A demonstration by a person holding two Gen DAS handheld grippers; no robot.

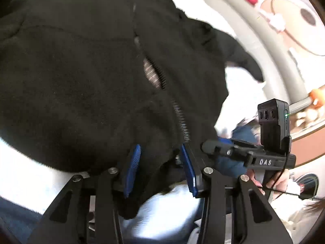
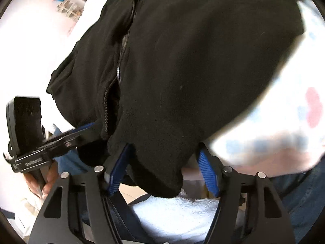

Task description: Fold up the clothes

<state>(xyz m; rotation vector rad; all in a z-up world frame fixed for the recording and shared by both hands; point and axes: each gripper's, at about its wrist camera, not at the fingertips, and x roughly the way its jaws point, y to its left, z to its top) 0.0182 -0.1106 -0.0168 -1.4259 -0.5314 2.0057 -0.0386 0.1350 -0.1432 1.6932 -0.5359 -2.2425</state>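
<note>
A black fleece jacket [image 1: 85,77] with a part-open front zipper [image 1: 156,75] fills the left wrist view. My left gripper [image 1: 160,146] is shut on a thick fold of its hem beside the zipper, and loose fabric hangs down between the blue pads [image 1: 133,168]. In the right wrist view the same jacket [image 2: 203,65] spreads out ahead. My right gripper [image 2: 163,148] is shut on a bunched corner that droops between its pads [image 2: 209,174]. Each view shows the other gripper reaching into the jacket's edge: the right gripper [image 1: 205,146] and the left gripper [image 2: 89,130].
A white bed surface [image 1: 26,172] lies under the jacket, blurred. A grey padded rail [image 1: 254,40] curves along the far right. A hand [image 1: 280,181] grips the other handle. Blue jeans [image 2: 300,193] and a white towel-like cloth [image 2: 178,209] sit close below the right gripper.
</note>
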